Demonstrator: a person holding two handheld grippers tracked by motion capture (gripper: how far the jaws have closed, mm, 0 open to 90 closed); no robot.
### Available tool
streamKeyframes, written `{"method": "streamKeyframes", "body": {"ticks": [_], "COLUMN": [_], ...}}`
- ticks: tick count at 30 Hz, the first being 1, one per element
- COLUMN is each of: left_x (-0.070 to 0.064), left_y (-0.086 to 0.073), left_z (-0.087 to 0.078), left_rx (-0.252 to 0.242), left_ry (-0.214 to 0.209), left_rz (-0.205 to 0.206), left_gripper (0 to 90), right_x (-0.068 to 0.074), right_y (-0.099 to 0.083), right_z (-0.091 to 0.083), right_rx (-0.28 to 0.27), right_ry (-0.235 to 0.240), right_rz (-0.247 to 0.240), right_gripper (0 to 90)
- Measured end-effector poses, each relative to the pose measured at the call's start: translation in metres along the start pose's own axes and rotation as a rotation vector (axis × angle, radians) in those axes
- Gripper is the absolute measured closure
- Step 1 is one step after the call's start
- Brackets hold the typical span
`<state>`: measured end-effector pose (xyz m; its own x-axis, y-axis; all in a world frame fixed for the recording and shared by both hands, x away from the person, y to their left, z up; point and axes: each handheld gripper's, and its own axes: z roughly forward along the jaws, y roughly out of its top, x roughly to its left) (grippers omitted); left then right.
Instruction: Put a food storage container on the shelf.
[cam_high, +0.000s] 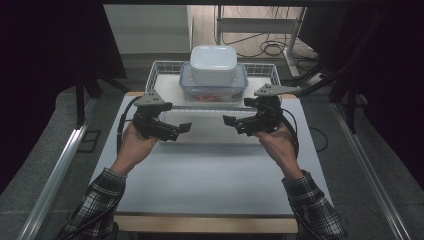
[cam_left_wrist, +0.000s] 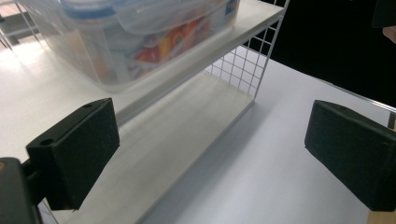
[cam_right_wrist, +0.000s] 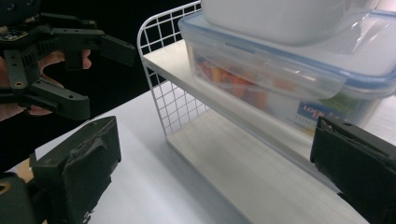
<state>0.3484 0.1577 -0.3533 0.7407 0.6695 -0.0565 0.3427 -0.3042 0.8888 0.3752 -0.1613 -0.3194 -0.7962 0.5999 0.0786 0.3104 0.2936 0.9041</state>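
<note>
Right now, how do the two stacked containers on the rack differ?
The white tub sits on top and is opaque and smaller; the clear box sits under it on the wire rack, is see-through with coloured contents, wider, and has a blue-trimmed lid. Both are rounded rectangles, lying flat and level.

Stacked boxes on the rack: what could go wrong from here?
1. The white box sits loose on the clear box; lifting the lower one could tip it off.
2. Both boxes sit on the rack's upper shelf, near its front edge; a nudge might slide them off.
3. The left gripper and right gripper are open and facing; they could collide.
</note>
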Motion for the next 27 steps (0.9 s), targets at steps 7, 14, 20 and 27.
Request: {"method": "streamKeyframes", "body": {"ticks": [7,14,20,27], "left_x": [-0.005,-0.01,-0.015,-0.021], "left_y": [-0.012,-0.026,-0.039,-0.052], "left_z": [0.001,0.001,0.001,0.005], "left_rx": [0.011,0.006,0.012,0.031], "left_ry": [-0.008,-0.017,-0.011,-0.007], "left_rz": [0.003,-0.003,-0.002,0.007], "left_gripper": [2.0,1.7,1.7,1.7], "right_x": [0.004,0.008,0.01,0.011], "right_y": [-0.012,-0.023,-0.036,-0.054], "right_z": [-0.001,-0.002,-0.001,0.001], "right_rx": [0.013,0.031,0.04,0.051], "right_ry": [0.0,-0.001,0.001,0.002], "right_rz": [-0.005,-0.009,-0.012,-0.005], "right_gripper": [1.9,2.1,2.2,2.4]}}
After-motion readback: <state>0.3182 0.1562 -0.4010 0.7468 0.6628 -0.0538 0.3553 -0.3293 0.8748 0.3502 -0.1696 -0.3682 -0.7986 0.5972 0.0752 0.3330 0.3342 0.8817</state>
